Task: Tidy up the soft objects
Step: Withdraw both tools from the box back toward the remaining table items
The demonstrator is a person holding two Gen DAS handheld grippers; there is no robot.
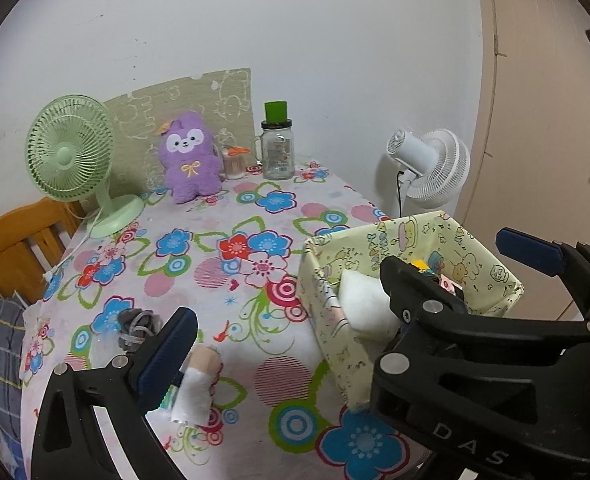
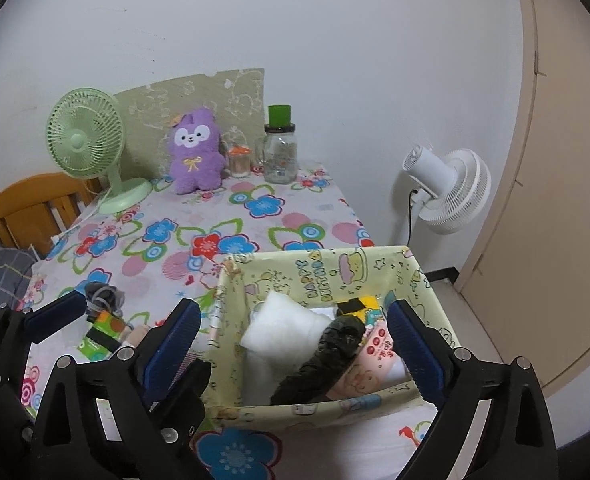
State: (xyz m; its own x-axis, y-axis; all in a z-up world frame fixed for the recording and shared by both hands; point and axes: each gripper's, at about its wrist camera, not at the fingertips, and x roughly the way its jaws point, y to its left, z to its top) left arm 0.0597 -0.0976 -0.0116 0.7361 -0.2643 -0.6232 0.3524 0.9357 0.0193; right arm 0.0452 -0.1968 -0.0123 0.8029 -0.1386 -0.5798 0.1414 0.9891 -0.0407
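Both claws, left point(image 1: 347, 308) and right point(image 2: 291, 344), wide and empty over a floppy printed-fabric bin point(image 2: 375, 268) of plump white padding point(image 2: 283, 328)

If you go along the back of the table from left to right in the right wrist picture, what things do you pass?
Green fan → purple plush toy → small orange-lidded jar → glass jar with green top → white fan, standing off the table.

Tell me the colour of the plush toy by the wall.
Purple plush toy, white face, yellow bow; right wrist view.
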